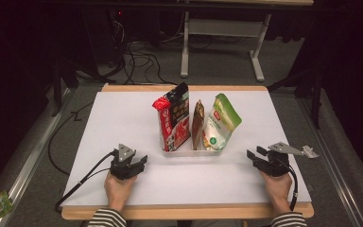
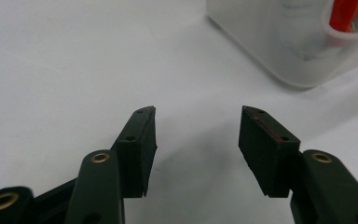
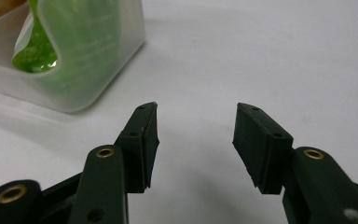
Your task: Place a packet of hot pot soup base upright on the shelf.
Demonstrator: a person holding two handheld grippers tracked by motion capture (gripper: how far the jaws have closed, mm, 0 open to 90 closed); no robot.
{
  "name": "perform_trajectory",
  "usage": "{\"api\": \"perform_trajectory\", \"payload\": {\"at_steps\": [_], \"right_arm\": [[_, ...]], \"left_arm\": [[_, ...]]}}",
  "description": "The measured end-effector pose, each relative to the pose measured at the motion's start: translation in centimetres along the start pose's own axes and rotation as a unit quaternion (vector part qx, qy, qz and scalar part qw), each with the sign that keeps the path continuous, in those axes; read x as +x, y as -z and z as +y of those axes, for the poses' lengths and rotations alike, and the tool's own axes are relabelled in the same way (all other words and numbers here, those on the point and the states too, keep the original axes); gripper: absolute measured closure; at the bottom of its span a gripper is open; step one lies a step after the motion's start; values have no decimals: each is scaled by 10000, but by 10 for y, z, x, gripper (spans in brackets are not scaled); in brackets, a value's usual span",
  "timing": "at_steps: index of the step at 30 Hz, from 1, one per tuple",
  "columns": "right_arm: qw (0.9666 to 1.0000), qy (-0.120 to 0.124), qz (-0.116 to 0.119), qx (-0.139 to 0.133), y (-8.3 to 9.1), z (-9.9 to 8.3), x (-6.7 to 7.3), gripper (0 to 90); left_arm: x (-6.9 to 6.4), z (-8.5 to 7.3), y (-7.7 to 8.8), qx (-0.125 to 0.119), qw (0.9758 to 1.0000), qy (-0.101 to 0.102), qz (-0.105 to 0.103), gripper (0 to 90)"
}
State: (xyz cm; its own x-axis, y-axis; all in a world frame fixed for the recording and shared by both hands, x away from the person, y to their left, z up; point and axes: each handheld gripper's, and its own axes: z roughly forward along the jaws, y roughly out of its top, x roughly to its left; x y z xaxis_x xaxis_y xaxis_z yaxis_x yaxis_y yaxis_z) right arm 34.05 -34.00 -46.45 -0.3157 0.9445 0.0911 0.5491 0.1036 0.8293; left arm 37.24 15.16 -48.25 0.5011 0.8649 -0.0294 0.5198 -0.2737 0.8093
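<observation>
My left claw [image 1: 142, 161] rests low over the white desk [image 1: 123, 118], its jaws parted wide with nothing between them; in the left gripper view bare desk surface shows in the gap between the pads [image 2: 142, 140]. My right claw [image 1: 254, 155] sits on the far side of the desk from it, jaws likewise spread wide and holding nothing, bare white surface between its pads [image 3: 144, 135] in the right gripper view.

Between my two claws, a little ahead of both, stands the clear plastic bin [image 1: 191, 152]. It lies ahead and to the right of my left claw, near but apart; in the left gripper view its rounded corner [image 2: 298, 70] is up at the right. From my right claw it lies ahead and to the left, its corner [image 3: 74, 88] near the left jaw but not touching.

Three pouches stand upright in the bin. The red and black pouch [image 1: 175, 118] is in the compartment nearest my left claw, a sliver of its red edge [image 2: 342, 14] visible through the wall. The thin brown pouch [image 1: 198, 124] stands in the middle. The green and white pouch [image 1: 221, 122] leans on the side nearest my right claw, its green [image 3: 74, 42] showing through the translucent wall.
</observation>
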Motion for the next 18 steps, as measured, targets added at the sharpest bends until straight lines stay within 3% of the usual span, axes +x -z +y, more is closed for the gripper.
{"api": "perform_trajectory", "payload": {"at_steps": [5,10,14,18], "right_arm": [[9999,-96,-76,95,-7,-3,-3,504],[9997,-80,-128,183,-10,-7,-3,500],[9993,130,-217,267,-12,-8,2,490],[9997,-12,-193,159,-10,-9,0,478]], "left_arm": [[-1,-1,0,-26,10000,2,67,443],[2,0,-5,229,9996,140,30,403],[1,-1,-4,138,9998,90,126,390],[-1,-1,-2,74,9999,28,145,367]]}}
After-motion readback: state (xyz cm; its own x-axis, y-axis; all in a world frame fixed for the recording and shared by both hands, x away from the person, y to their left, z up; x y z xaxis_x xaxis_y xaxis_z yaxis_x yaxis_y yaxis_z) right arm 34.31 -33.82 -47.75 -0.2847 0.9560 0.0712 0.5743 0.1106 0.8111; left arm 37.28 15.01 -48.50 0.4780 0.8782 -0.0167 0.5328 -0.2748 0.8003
